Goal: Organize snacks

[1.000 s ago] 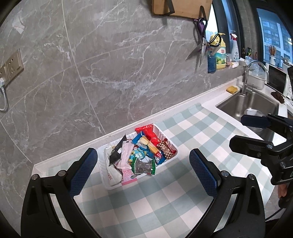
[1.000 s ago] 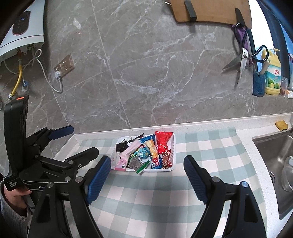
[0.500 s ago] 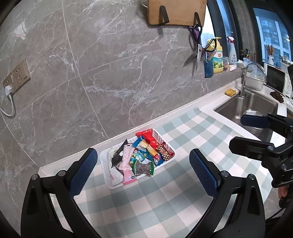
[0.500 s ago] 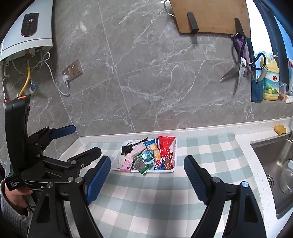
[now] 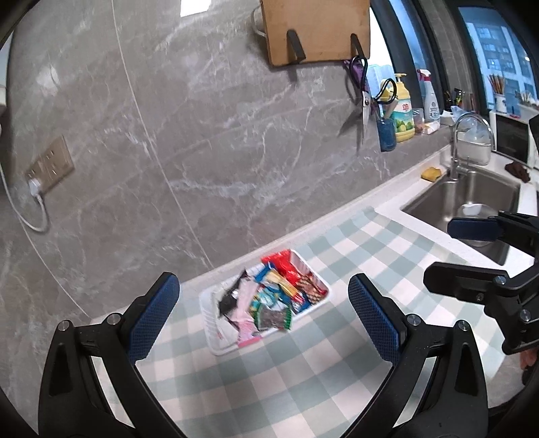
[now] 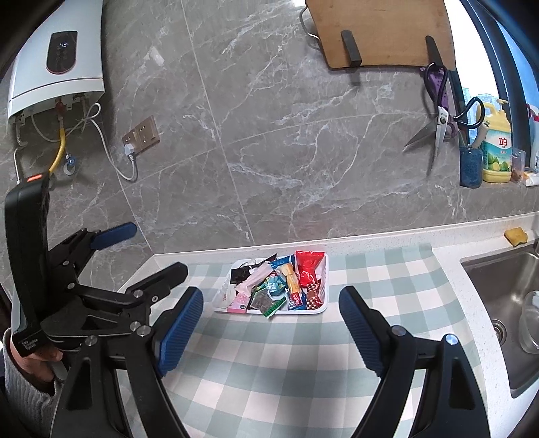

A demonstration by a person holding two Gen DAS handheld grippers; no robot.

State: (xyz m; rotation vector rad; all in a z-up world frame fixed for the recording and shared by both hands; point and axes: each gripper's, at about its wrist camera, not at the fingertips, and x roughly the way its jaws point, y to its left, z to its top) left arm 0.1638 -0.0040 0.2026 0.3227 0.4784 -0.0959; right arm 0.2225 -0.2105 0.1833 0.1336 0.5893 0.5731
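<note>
A white tray [image 5: 215, 345] sits on the checked cloth near the back wall, piled with several snack packets, among them a red bag [image 5: 281, 261] and a pink packet [image 5: 247, 328]. The tray also shows in the right wrist view [image 6: 321, 308], with the red bag [image 6: 308, 266] at its right end. My left gripper [image 5: 264, 318] is open and empty, raised well in front of the tray. My right gripper [image 6: 271, 328] is open and empty, also held back from the tray. Each gripper shows in the other's view: the right gripper [image 5: 471, 249] and the left gripper [image 6: 148, 252].
A steel sink [image 5: 471, 198] with a tap lies to the right, past the cloth's edge. A yellow sponge [image 6: 515, 236] lies by it. Scissors [image 6: 436, 124], a cutting board [image 6: 380, 30] and a soap bottle [image 6: 495, 148] are on the wall and ledge. A socket [image 6: 141, 133] and a water heater [image 6: 57, 64] are at left.
Both grippers have pulled back and up from the tray, which now looks smaller and lower in both views. Their jaws stay open.
</note>
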